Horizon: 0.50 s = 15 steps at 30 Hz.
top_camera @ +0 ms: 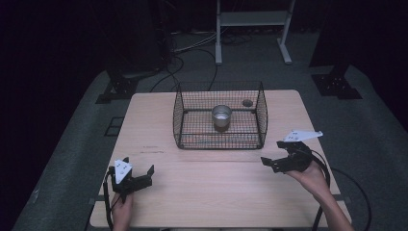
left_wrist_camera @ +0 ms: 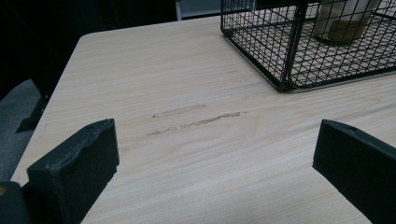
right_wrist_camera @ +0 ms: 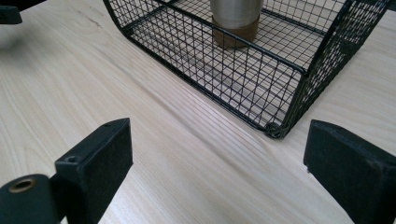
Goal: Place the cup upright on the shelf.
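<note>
A black wire basket (top_camera: 262, 115) stands on the far half of the light wooden table (top_camera: 211, 187). Inside it a metal cup (top_camera: 221, 115) stands upright; the right gripper view shows the cup (right_wrist_camera: 236, 21) with a brown base behind the basket's mesh (right_wrist_camera: 224, 74). A small dark round object (top_camera: 247, 102) lies at the basket's back right. My left gripper (top_camera: 139, 173) rests near the front left, open and empty. My right gripper (top_camera: 273, 153) is held at the front right, open and empty, facing the basket's near right corner.
In the left gripper view the basket's corner (left_wrist_camera: 285, 79) is at the upper right, with scuff marks (left_wrist_camera: 196, 119) on the wood between the jaws. A white frame (top_camera: 252, 29) and cables (top_camera: 187, 53) are on the floor beyond the table.
</note>
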Available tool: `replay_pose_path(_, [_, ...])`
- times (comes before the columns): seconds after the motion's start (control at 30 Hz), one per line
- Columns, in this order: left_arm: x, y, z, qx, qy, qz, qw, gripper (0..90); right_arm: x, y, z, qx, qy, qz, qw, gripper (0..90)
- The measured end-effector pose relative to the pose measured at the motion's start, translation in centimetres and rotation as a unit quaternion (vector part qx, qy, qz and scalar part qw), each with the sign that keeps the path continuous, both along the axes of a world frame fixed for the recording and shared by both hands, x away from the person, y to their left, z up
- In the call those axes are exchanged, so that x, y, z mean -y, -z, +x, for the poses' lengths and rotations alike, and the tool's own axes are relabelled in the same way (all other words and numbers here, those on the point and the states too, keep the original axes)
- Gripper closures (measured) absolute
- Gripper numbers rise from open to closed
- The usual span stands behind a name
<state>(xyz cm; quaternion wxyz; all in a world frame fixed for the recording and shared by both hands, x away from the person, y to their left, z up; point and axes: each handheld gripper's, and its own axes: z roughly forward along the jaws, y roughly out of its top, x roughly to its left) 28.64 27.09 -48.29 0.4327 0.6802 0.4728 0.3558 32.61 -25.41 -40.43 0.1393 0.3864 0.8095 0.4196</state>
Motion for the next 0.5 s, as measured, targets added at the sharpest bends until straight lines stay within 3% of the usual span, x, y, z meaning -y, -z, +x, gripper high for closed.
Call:
replay_pose_path(0.3, [0.0, 0.0, 0.0, 0.000, -0.001, -0.001, 1.0000, 0.0, 0.8, 1.1, -0.8, -0.001, 0.013, 0.007, 0.9999, 7.4])
replay_pose_path(0.5, [-0.1, 0.0, 0.1, -0.002, -0.001, -0.003, 1.0000, 0.0, 1.1, 2.3, -2.6, 0.011, 0.029, 0.019, 0.9993, 7.4])
